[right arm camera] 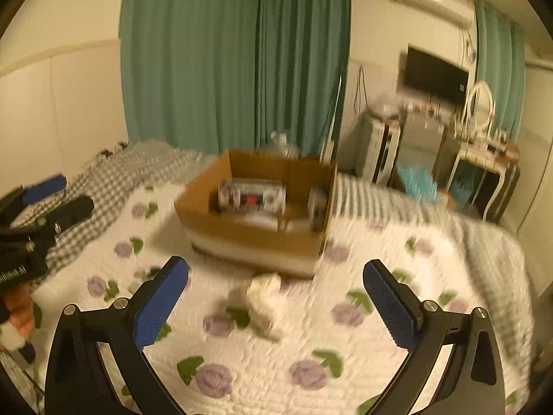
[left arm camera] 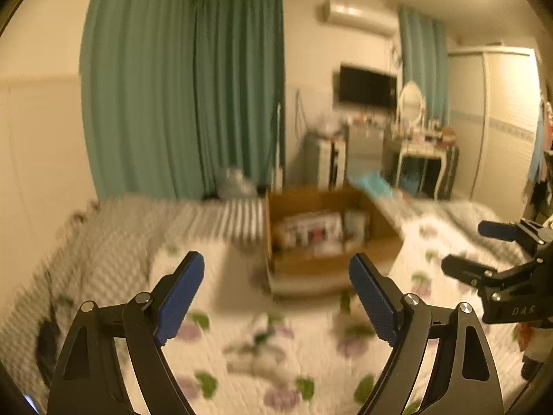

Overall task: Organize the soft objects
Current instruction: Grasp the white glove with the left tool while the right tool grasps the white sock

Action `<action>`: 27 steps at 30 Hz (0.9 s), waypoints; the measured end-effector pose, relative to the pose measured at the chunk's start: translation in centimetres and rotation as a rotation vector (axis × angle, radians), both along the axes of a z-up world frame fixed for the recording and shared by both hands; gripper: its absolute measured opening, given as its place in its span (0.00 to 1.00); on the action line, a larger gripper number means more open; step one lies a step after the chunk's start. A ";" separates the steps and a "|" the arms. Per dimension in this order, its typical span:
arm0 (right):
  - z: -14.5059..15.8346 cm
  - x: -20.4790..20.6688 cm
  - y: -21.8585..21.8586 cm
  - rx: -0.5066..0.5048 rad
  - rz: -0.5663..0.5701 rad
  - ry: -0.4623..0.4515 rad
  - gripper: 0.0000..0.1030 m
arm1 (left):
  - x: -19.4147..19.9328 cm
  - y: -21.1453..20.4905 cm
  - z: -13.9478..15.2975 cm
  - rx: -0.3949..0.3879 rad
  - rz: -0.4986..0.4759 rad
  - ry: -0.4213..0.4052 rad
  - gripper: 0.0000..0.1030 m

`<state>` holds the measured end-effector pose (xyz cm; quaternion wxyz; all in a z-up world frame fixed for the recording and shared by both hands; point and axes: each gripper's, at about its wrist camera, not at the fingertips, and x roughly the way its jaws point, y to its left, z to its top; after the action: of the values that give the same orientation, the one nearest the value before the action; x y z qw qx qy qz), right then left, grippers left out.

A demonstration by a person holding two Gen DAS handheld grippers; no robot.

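A small pale soft object (right arm camera: pixel 262 299) lies on the floral quilt just in front of an open cardboard box (right arm camera: pixel 242 233). It also shows, blurred, in the left wrist view (left arm camera: pixel 259 342), with the box (left arm camera: pixel 311 263) behind it. The box holds several wrapped items (right arm camera: pixel 252 199). My right gripper (right arm camera: pixel 276 299) is open and empty above the quilt, the soft object between its fingers in view. My left gripper (left arm camera: pixel 276 294) is open and empty, held above the quilt. Each gripper shows at the edge of the other's view: the right gripper (left arm camera: pixel 484 252), the left gripper (right arm camera: pixel 52 197).
The white quilt with purple flowers (right arm camera: pixel 311 373) covers the bed, with a grey checked blanket (right arm camera: pixel 114 176) to the left. Green curtains (right arm camera: pixel 235 58) hang behind. A dressing table (right arm camera: pixel 484 159), TV (right arm camera: pixel 435 76) and cabinets stand at the far right wall.
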<state>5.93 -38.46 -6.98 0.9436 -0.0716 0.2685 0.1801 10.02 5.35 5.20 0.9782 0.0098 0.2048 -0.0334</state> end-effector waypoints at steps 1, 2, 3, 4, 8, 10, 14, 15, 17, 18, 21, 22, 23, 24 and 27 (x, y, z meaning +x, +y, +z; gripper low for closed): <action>-1.3 0.4 0.0 0.006 0.003 0.029 0.99 | 0.4 0.0 -1.5 0.004 0.010 0.029 0.85; -2.4 0.9 0.0 0.008 0.005 0.059 0.99 | 0.3 -0.3 -2.7 0.015 0.016 0.043 0.85; -3.7 1.4 0.0 0.009 0.004 0.089 0.99 | 0.5 -0.4 -3.9 0.033 0.025 0.059 0.85; -5.1 2.0 -0.1 0.003 0.004 0.119 0.99 | 0.6 -0.8 -5.0 0.051 0.029 0.072 0.85; -9.2 3.6 0.2 -0.026 0.001 0.214 0.98 | 1.0 -1.1 -9.5 0.066 -0.005 0.163 0.85; -10.7 4.3 0.6 -0.043 0.004 0.249 0.96 | 1.4 -1.0 -10.9 0.051 -0.015 0.198 0.85; -12.1 5.6 1.1 -0.039 -0.001 0.274 0.82 | 2.5 -0.2 -13.8 0.052 0.044 0.298 0.85; -12.3 6.0 1.1 -0.035 -0.005 0.282 0.77 | 2.9 0.0 -14.3 0.054 0.047 0.332 0.85; -12.7 6.2 1.2 -0.034 -0.007 0.291 0.72 | 3.8 0.3 -15.8 0.058 0.075 0.415 0.85; -13.0 6.3 1.1 -0.035 -0.004 0.301 0.67 | 4.1 0.5 -16.3 0.049 0.085 0.436 0.85; -13.3 6.5 1.1 -0.036 -0.002 0.317 0.51 | 4.1 0.9 -16.8 0.017 0.089 0.449 0.85; -13.3 6.5 1.1 -0.035 -0.003 0.318 0.48 | 4.0 0.8 -16.8 0.024 0.094 0.446 0.85; -13.3 6.5 1.1 -0.035 -0.003 0.319 0.42 | 3.9 0.7 -16.9 0.027 0.089 0.437 0.85; -13.3 6.5 1.0 -0.036 -0.006 0.320 0.36 | 3.8 0.6 -17.0 0.029 0.086 0.435 0.85; -13.2 6.4 0.7 -0.025 -0.012 0.323 0.31 | 4.2 0.7 -17.9 0.018 0.086 0.445 0.85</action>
<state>12.31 -37.79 -20.15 0.8883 -0.0520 0.4191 0.1805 14.26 6.08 -12.67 0.9092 0.0023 0.4162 0.0090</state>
